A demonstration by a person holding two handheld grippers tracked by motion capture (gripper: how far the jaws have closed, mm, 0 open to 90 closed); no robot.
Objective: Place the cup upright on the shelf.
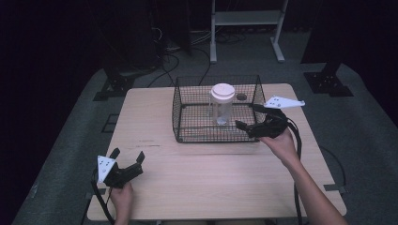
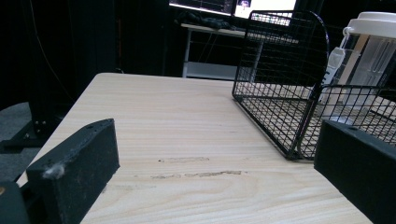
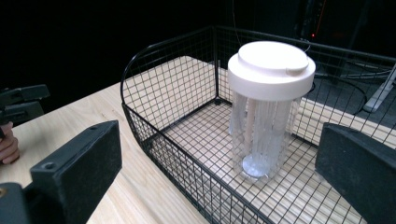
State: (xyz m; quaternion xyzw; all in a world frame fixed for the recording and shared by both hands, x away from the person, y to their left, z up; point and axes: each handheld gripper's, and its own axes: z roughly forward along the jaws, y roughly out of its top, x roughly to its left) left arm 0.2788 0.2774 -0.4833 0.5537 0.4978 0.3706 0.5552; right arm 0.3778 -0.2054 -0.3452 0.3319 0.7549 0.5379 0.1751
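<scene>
Black wire formed the basket (image 1: 217, 136) that sat on the far half of the pale wooden table (image 1: 202, 187), and inside it a clear jar (image 1: 221, 110) with a white lid (image 1: 222, 91) stood upright, roughly in the middle of the basket floor. In the right gripper view the jar (image 3: 264, 135) rose between the two black jaws, well beyond them, with the lid (image 3: 271, 68) above the basket's rim (image 3: 159, 49). The right gripper (image 1: 248, 123) was held at the basket's near right corner, its jaws spread wide and gripping nothing. The left gripper (image 1: 127, 161) rested near the table's near left edge, well apart from the basket, its jaws likewise wide apart and empty. In the left gripper view the basket (image 2: 280, 93) stood ahead to the right, the jar (image 2: 369, 60) inside it
</scene>
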